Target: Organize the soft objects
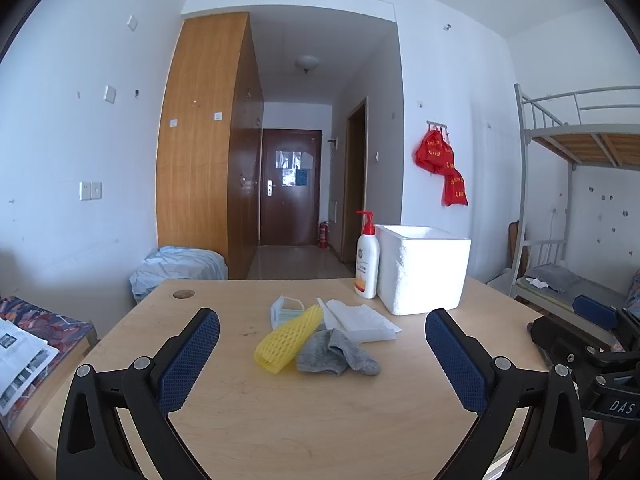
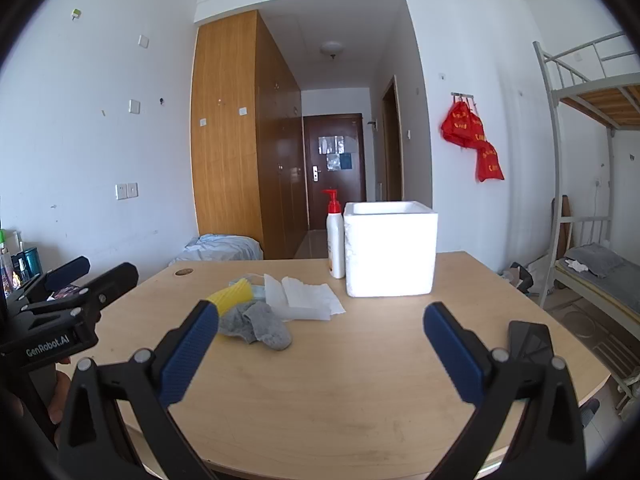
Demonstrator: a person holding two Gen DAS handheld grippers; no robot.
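Observation:
A small heap of soft things lies mid-table: a yellow foam net sleeve (image 1: 289, 339), a grey sock (image 1: 336, 353), white tissue paper (image 1: 360, 320) and a pale face mask (image 1: 285, 307). Behind them stands a white foam box (image 1: 424, 274), open at the top. My left gripper (image 1: 322, 354) hovers open in front of the heap, nothing between its blue pads. In the right wrist view the sock (image 2: 256, 325), sleeve (image 2: 234, 295), tissue (image 2: 304, 299) and box (image 2: 390, 250) lie ahead; my right gripper (image 2: 320, 354) is open and empty, to the right of the heap.
A white pump bottle with a red top (image 1: 367, 262) stands against the box's left side. A dark phone (image 2: 530, 340) lies near the wooden table's (image 2: 340, 400) right edge. A bunk bed (image 2: 592, 160) stands to the right, a wardrobe (image 1: 200, 148) behind, and papers (image 1: 20, 356) at left.

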